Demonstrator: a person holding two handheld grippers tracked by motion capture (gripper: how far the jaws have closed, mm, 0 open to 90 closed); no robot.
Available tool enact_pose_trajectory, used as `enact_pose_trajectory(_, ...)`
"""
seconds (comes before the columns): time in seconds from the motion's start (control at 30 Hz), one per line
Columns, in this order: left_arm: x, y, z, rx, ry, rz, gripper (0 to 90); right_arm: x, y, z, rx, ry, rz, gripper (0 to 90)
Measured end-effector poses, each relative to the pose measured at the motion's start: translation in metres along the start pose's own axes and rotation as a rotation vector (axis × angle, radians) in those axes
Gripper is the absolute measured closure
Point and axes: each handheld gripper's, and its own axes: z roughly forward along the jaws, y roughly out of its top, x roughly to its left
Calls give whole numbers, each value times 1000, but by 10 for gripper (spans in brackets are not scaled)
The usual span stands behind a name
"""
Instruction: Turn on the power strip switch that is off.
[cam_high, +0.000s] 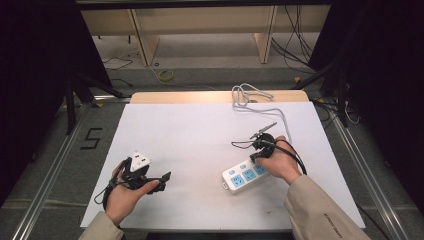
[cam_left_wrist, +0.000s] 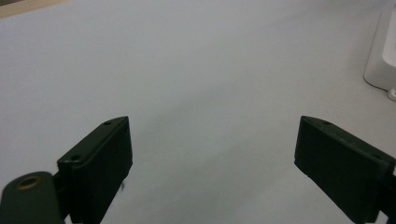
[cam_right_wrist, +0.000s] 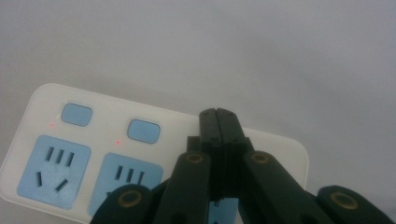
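Note:
A white power strip with blue sockets lies on the white sheet at the right front. In the right gripper view, two blue switches on the power strip each have a small red light beside them. My right gripper is shut, with nothing between its jaws. Its joined tips sit over the strip's top face, to the right of those switches. From above, the right gripper points down at the strip's far end. My left gripper lies low at the left front, jaws wide open and empty.
A white cable runs from the strip's side to a coil at the table's back edge. A small white block with dark slots shows just above the left hand. Shelving and loose cables stand beyond the table.

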Motion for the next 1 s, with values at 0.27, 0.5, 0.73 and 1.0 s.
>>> enact_pose_trajectory(0.27, 0, 0, 0, 0, -1, 0, 108, 0, 0, 1, 1, -3, 2, 900)
enact_pose_trajectory(0.5, 0, 0, 0, 1, -2, 0, 108, 1, 0, 1, 7, 3, -1, 900)
enact_pose_trajectory(0.73, 0, 0, 0, 0, -4, -1, 108, 1, -1, 0, 4, 4, -8, 900)
enact_pose_trajectory(1.0, 0, 0, 1, 1, -5, -1, 109, 2, -1, 0, 1, 1, -15, 900)
